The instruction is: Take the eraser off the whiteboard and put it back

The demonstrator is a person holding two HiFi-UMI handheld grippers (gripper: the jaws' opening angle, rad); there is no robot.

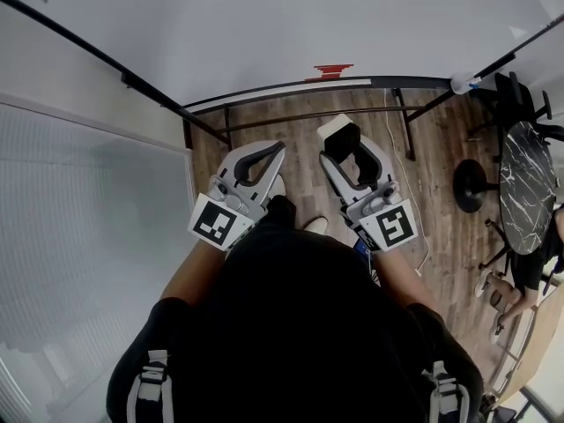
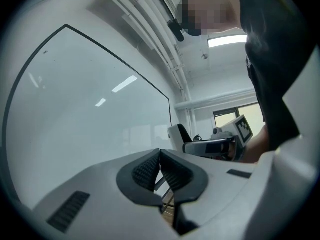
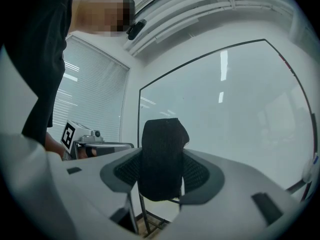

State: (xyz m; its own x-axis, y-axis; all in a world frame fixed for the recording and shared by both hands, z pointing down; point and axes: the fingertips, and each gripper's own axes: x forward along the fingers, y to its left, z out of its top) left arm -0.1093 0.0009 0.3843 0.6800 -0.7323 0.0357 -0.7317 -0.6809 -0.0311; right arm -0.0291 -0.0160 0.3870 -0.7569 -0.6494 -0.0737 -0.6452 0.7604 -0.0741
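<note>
Eraser (image 3: 162, 154) is clamped in the right gripper (image 1: 352, 148), held just off the whiteboard (image 1: 264, 25) near its lower edge. The left gripper (image 2: 160, 170) is pinched closed, empty. The taking-off looks done; next it must go flat back onto the whiteboard.

The wooden plank floor (image 1: 441, 148) carries everything here. The whiteboard (image 1: 264, 25) stands on it on a dark metal frame (image 1: 300, 119), whose legs (image 1: 405, 117) reach out over the boards. Along the whiteboard's lower edge runs a narrow pale ledge (image 1: 264, 95), with a small red thing (image 1: 333, 70) just at it; what it is cannot be told. Toward the floor's right side stands a round table (image 1: 527, 188) with a dark marbled top on a black disc foot (image 1: 471, 183), a black chair (image 1: 520, 95) near it.
</note>
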